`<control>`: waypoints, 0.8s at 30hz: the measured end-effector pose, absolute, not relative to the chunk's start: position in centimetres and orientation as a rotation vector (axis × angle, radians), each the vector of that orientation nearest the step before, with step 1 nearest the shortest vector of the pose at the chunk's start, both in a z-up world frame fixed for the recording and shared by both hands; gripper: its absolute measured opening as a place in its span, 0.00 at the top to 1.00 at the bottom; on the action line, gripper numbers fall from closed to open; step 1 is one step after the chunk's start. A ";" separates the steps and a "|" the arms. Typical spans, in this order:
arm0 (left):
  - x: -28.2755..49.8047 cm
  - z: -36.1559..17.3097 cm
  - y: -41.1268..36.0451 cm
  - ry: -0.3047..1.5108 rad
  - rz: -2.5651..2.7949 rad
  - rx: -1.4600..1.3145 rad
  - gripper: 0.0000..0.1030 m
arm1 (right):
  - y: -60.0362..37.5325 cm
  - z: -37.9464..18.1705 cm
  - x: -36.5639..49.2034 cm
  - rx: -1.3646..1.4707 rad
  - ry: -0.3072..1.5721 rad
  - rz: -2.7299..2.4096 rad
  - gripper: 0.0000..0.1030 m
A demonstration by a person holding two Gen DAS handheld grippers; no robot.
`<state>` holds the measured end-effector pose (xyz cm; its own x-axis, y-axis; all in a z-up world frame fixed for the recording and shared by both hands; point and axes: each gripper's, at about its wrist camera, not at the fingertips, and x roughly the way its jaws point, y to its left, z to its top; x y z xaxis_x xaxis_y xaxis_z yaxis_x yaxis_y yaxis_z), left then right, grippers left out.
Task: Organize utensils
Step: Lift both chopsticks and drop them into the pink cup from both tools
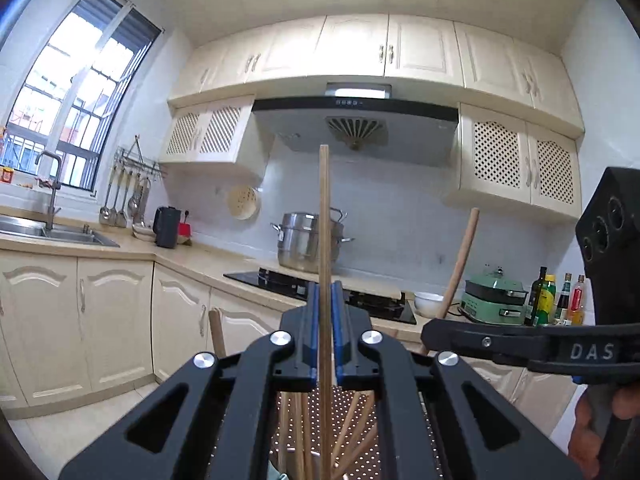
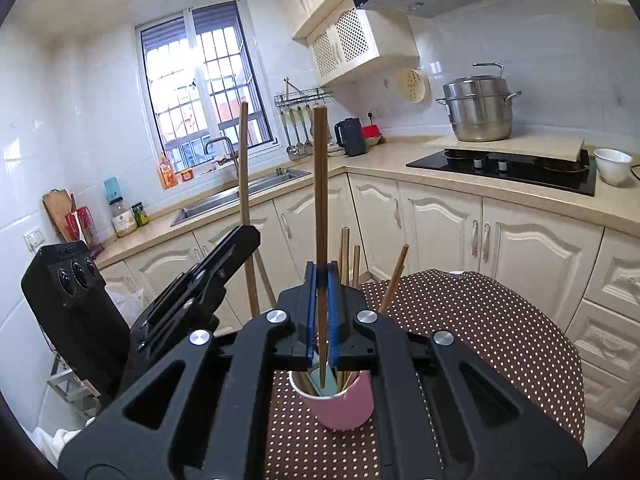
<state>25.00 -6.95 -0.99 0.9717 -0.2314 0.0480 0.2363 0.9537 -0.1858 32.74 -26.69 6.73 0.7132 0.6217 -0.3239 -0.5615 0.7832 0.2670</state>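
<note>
my left hand-held gripper (image 1: 325, 308) has its blue pads closed tight on one wooden chopstick (image 1: 325, 216), held upright. the stick runs right down the centre between the fingers, top end well above the tips, lower end dropping down under the gripper body toward the other sticks (image 1: 352, 424) below. those fan out over the dotted tablecloth (image 1: 404, 460); what they stand in is mostly hidden in the left view.

right hand-held gripper (image 2: 322, 296) same story: pads pinched on a darker chopstick (image 2: 320, 184), near vertical, w/ its lower tip inside the pink cup (image 2: 340, 408). the cup sits directly under the fingers, on the brown polka-dot cloth. more chopsticks (image 2: 394, 276) lean in the cup, poking up just right of the fingers; one tilts out to the right.

in the right view the left unit shows at left, and its stick (image 2: 244, 168) stands just left of mine, close but apart. in the left view the right unit (image 1: 520, 344) comes in from the right edge, w/ its stick (image 1: 462, 256) leaning, and my fingers on its handle.

bg: kitchen worktop (image 2: 460, 188) w/ hob (image 2: 504, 168), steel steamer pot (image 2: 478, 108), white bowl (image 2: 612, 164), sink (image 2: 240, 196) under the window.
</note>
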 end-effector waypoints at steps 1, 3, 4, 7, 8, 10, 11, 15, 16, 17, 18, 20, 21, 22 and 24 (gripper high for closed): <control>25.4 -1.1 -6.8 -0.025 -0.232 -0.194 0.94 | -26.4 6.5 33.1 0.146 0.422 0.663 0.95; 26.1 -1.5 -6.8 -0.030 -0.217 -0.189 0.94 | -26.0 5.7 33.3 0.135 0.435 0.667 0.95; 26.3 -1.7 -6.7 -0.029 -0.216 -0.189 0.94 | -25.8 5.3 33.6 0.129 0.448 0.671 0.95; 26.9 -2.4 -6.5 -0.041 -0.198 -0.196 0.94 | -25.3 4.2 34.1 0.112 0.479 0.677 0.95; 27.0 -2.7 -6.4 -0.045 -0.192 -0.202 0.94 | -25.1 4.0 34.2 0.107 0.488 0.676 0.95; 27.3 -3.1 -6.4 -0.050 -0.182 -0.210 0.94 | -24.9 3.2 34.5 0.104 0.506 0.678 0.95; 27.4 -3.3 -6.4 -0.052 -0.178 -0.214 0.94 | -24.8 2.8 34.5 0.104 0.515 0.678 0.95; 28.0 -4.5 -6.4 -0.036 -0.170 -0.221 0.94 | -24.2 1.4 34.8 0.087 0.546 0.678 0.95; 28.1 -4.8 -6.4 -0.033 -0.167 -0.223 0.94 | -24.0 0.9 34.8 0.079 0.555 0.678 0.95; 28.1 -5.0 -6.3 -0.028 -0.165 -0.224 0.94 | -23.8 0.5 34.8 0.071 0.563 0.678 0.95; 28.2 -5.1 -6.3 -0.021 -0.167 -0.225 0.94 | -23.5 0.0 34.7 0.063 0.577 0.683 0.95; 28.2 -5.4 -6.2 -0.017 -0.164 -0.227 0.94 | -23.1 -0.6 34.7 0.053 0.592 0.682 0.95; 28.2 -5.5 -6.2 -0.014 -0.165 -0.225 0.94 | -23.0 -0.9 34.7 0.051 0.596 0.679 0.95; 28.2 -5.6 -6.1 -0.012 -0.165 -0.223 0.94 | -23.0 -1.3 34.7 0.055 0.608 0.680 0.95; 28.1 -5.9 -6.2 -0.009 -0.162 -0.215 0.94 | -23.1 -1.8 34.8 0.070 0.613 0.675 0.95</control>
<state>28.10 -6.19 -5.93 0.9869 -0.1594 0.0259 0.1612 0.9639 -0.2120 34.81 -23.09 -1.77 0.6122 0.6050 -0.5091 -0.5649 0.7852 0.2538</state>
